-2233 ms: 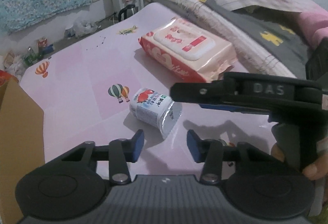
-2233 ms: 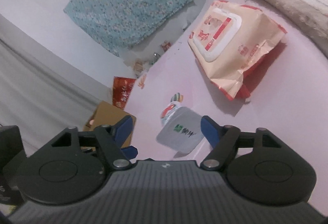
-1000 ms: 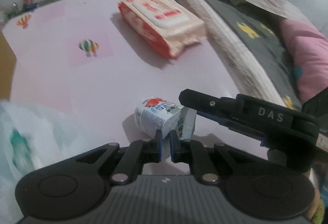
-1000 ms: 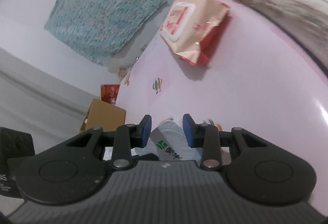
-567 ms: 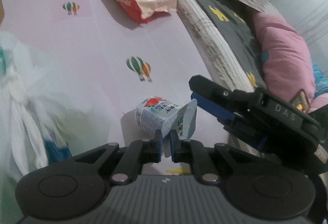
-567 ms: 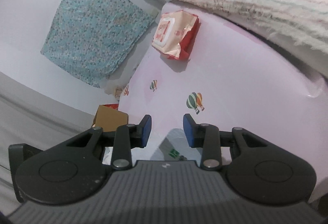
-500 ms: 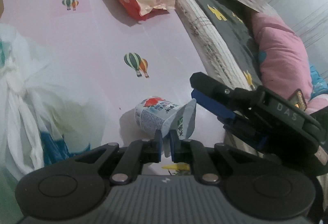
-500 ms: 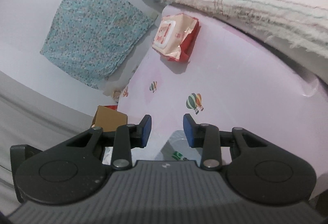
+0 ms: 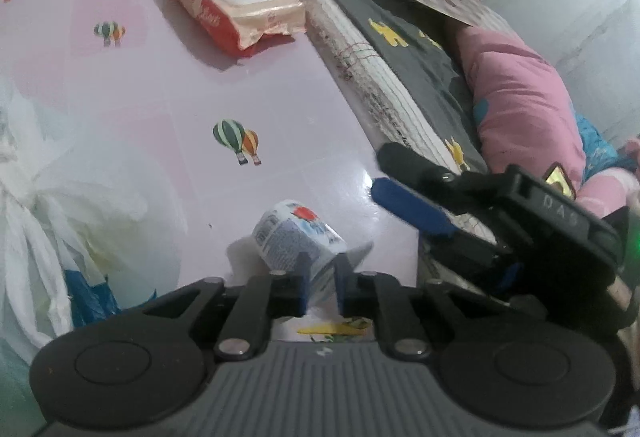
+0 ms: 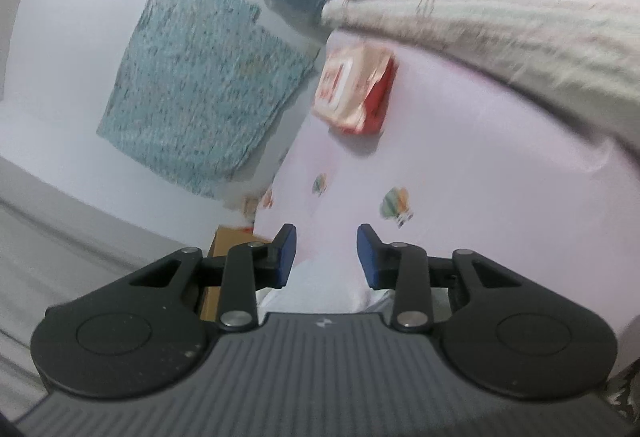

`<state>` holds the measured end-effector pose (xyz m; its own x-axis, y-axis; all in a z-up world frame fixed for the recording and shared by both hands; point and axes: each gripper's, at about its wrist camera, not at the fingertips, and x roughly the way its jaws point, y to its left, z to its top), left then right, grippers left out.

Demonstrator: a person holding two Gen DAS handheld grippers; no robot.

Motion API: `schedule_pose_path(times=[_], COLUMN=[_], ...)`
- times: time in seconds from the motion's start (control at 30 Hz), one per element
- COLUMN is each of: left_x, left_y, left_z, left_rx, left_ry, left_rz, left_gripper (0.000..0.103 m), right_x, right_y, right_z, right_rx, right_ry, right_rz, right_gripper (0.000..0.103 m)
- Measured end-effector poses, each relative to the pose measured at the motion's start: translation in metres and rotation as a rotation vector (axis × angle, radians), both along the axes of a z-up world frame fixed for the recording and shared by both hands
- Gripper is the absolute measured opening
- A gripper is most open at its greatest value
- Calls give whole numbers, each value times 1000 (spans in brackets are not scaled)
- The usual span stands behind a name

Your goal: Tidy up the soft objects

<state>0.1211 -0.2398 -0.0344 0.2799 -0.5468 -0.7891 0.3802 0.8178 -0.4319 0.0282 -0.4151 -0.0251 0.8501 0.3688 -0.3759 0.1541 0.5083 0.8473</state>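
A small yogurt cup lies on its side on the pink table, with its foil lid peeled out to the right. My left gripper is right behind it and its jaws are opening. The cup's rim end sits in the gap and the pads no longer pinch the foil. To the right of the cup hovers my right gripper, a hand's width off. In its own view the right gripper stands open with nothing between its fingers. A pack of wet wipes lies at the far end of the table.
A white plastic bag with something blue inside bulges at the table's left side. Folded blankets and a pink pillow crowd the right edge. A cardboard box stands beyond the table, under a teal cloth on the wall.
The left jaws, shut on the cup's foil lid before, have parted and the cup has rolled to a new angle. The right gripper has drawn back to the right of the cup.
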Motion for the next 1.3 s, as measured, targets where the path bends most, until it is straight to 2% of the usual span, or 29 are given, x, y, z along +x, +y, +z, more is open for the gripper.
schedule_pose_path(times=[0.17, 0.3, 0.5, 0.67, 0.77, 0.9, 1.1, 1.3], left_x=[-14, -22, -29, -40, -45, -46, -42, -39], left_y=[-4, -8, -14, -17, -21, -26, -20, -9], left_z=[9, 7, 1, -7, -16, -28, -31, -19], left_rx=[69, 135, 227, 275, 307, 332, 339, 277], left_ry=[-109, -154, -181, -195, -200, -179, -163, -139], left_rz=[-29, -49, -89, -149, -163, -156, -93, -60], left_gripper=[30, 39, 54, 57, 54, 34, 16, 16], right_x=[-11, -12, -12, -15, -13, -6, -4, -8], right_y=[-20, -26, -19, -8, 2, 13, 26, 23], right_z=[-5, -16, -31, -33, -36, -41, -43, -31], right_rx=[-29, -26, -23, -23, -29, -23, -31, -2], right_ry=[8, 28, 61, 49, 50, 67, 85, 50], right_rz=[-58, -60, 10, 79, 128, 182, 228, 230], right_gripper=[43, 44, 51, 61, 61, 61, 62, 67])
